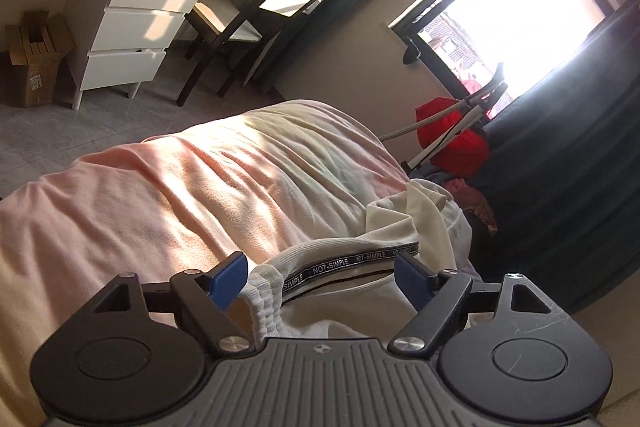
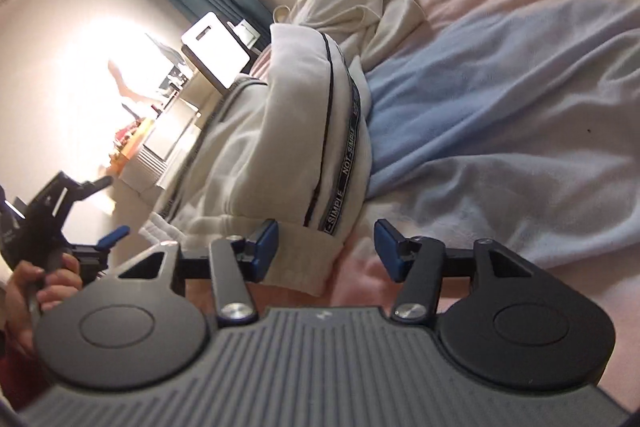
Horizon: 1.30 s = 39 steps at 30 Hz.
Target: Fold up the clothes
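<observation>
Both wrist views close, tilted over bed (image 1: 160,195), sharing white garment (image 1: 344,303)

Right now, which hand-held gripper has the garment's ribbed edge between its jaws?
The left hand-held gripper: the white ribbed edge of the cream garment lies between its open jaws. The right hand-held gripper stands over a plain cuff.

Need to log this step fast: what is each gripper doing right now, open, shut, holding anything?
Left gripper: open, the white garment's ribbed edge lies between its pads, not pinched.
Right gripper: open, the garment's cuff between its pads, not gripped.
</observation>
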Motion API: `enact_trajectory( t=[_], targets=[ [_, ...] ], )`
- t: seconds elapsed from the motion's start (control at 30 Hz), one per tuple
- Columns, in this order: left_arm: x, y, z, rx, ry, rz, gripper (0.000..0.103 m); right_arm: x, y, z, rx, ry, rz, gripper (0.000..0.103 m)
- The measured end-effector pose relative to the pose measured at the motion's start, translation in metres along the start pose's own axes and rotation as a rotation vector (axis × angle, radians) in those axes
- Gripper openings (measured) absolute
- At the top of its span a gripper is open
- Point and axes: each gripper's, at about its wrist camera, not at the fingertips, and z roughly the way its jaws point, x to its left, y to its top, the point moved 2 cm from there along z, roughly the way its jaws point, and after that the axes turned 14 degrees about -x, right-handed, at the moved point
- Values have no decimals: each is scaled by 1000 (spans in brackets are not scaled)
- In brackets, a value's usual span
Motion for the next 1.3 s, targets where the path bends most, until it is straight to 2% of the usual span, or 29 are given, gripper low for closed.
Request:
enact_trajectory(
  t=[0.13,0.2,0.27,0.43,0.5,0.57,0.6,0.67,0.73,0.8,0.87,1.0,1.1,1.17,1.3],
  targets=[
    [11,-6,26,53,57,32,82,-9,-3,18,28,87,134,57],
    [18,-8,38,75,98,47,82,-7,-7,25,43,83,114,59],
    [30,-12,48,118,135,11,82,-5,-11,32,58,79,94,60],
    [55,-19,56,187,109,-186,81,8,-15,38,75,104,27,61],
    [58,-21,58,202,100,-211,78,16,-16,38,67,104,-20,60],
    [59,-25,59,226,106,-237,73,29,-17,35,44,79,-122,47],
    [60,-28,61,236,109,-259,72,36,-18,32,29,61,-178,45],
    [58,-31,61,244,110,-274,69,43,-17,25,-8,38,-220,30],
    [53,-32,59,235,122,-234,61,45,-9,15,-59,41,-202,27],
    [46,-33,57,220,131,-182,48,44,-3,3,-91,51,-181,25],
    [38,-31,53,191,135,-121,21,44,-2,-4,-105,55,-165,24],
    [14,-21,41,88,70,-15,17,42,-11,-7,-81,50,-101,23],
    [-4,2,40,16,34,25,15,49,-21,0,-31,82,-23,23],
    [-17,28,47,-22,19,84,15,62,-27,9,-5,106,1,22],
    [-47,99,77,-93,56,267,15,109,-44,54,1,218,90,21]
  ],
)
